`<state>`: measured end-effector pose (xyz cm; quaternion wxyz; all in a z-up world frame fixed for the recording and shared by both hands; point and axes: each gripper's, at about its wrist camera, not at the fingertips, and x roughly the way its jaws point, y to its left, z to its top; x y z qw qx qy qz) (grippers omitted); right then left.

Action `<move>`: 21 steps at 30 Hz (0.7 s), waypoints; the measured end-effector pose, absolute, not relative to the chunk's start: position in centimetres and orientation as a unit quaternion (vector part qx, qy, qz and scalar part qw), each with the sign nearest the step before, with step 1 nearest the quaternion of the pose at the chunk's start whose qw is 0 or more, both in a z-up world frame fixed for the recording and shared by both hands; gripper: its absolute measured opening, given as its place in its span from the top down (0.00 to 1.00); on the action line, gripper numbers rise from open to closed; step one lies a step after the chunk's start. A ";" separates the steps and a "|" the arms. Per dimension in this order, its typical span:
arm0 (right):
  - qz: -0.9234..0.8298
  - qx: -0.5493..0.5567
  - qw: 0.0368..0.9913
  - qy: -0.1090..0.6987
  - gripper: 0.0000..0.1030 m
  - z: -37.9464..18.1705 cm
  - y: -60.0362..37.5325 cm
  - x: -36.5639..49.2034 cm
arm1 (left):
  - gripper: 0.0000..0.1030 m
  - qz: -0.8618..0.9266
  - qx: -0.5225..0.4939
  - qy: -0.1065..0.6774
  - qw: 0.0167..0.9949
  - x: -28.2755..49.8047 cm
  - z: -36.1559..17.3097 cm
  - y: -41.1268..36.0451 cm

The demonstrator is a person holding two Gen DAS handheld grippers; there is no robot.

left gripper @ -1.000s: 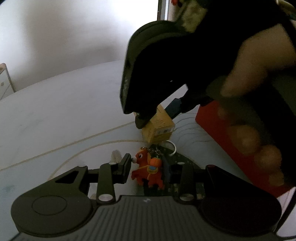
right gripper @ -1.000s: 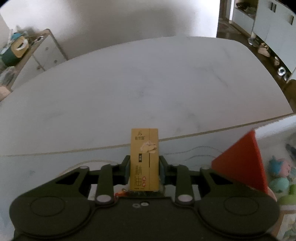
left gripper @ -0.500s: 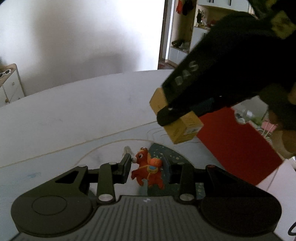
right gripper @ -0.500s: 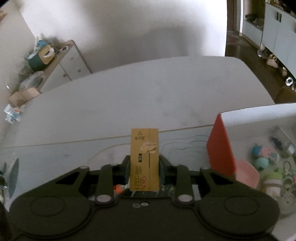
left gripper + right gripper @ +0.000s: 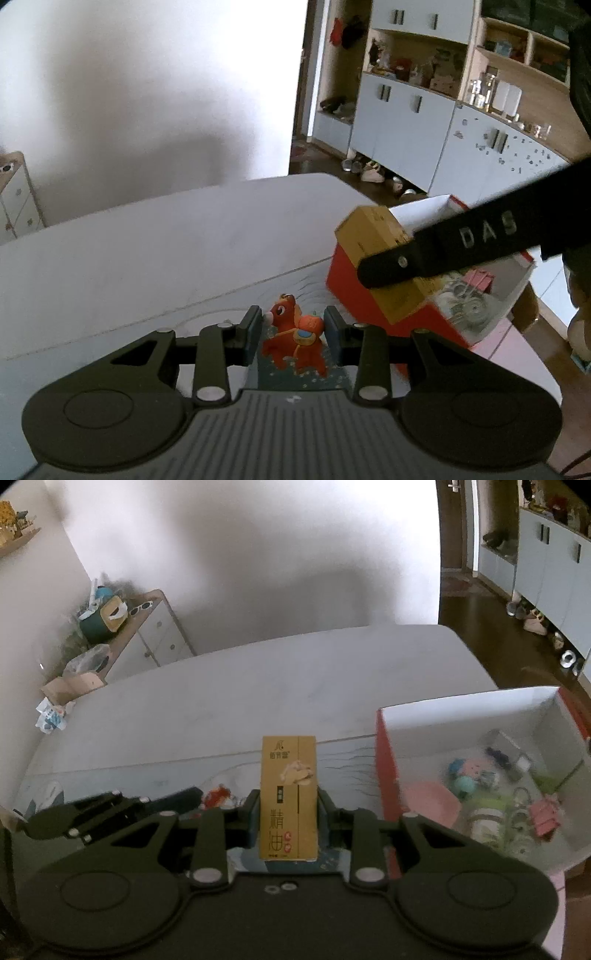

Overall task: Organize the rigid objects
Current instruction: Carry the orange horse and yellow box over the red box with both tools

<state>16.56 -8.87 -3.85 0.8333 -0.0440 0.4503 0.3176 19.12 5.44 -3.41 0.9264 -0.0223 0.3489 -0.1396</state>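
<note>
My left gripper [image 5: 293, 326] is shut on an orange toy horse [image 5: 295, 338], held above the table. In the right wrist view, my right gripper [image 5: 288, 812] is shut on a tall yellow carton [image 5: 289, 797] with printed characters. That carton [image 5: 373, 236] shows in the left wrist view too, high on the right, clamped by a black finger [image 5: 436, 251] of the right gripper, in front of the red box [image 5: 351, 284]. In the right wrist view the red box [image 5: 386, 760], white inside, stands to the right of the carton. The left gripper [image 5: 110, 812] and the toy [image 5: 218, 797] lie low on the left.
The red box holds several small items, among them a pink dish [image 5: 430, 801] and a green-and-white jar [image 5: 487, 812]. A white table [image 5: 258, 686] stretches behind. A sideboard [image 5: 147, 631] with clutter stands at the far left wall. Cabinets and shelves [image 5: 443, 103] line the far right.
Both grippers have risen with their loads. The right gripper carried the carton rightward to the red box, whose inside now shows. The room behind the table has come into view.
</note>
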 end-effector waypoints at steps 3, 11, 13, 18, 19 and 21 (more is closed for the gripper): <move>0.314 -0.040 0.837 0.447 0.72 -3.6 -10.7 16.9 | 0.65 -0.146 -0.016 0.343 0.928 18.7 -1.6 4.7; 0.299 -0.024 0.843 0.447 0.72 -3.8 -16.9 19.3 | 0.65 -0.147 0.011 0.340 0.929 20.5 -2.9 -1.7; 0.299 -0.022 0.842 0.448 0.72 -3.8 -18.8 20.1 | 0.65 -0.149 0.006 0.344 0.927 20.9 -2.3 -2.7; 0.294 -0.038 0.844 0.447 0.72 -4.2 -22.9 22.5 | 0.65 -0.146 0.010 0.344 0.927 21.0 -2.2 -5.4; 0.293 -0.042 0.844 0.447 0.72 -4.3 -23.6 23.0 | 0.65 -0.145 0.011 0.344 0.928 21.2 -2.2 -6.2; 0.293 -0.048 0.843 0.449 0.72 -4.6 -24.8 23.9 | 0.65 -0.143 0.012 0.346 0.927 21.7 -2.5 -7.7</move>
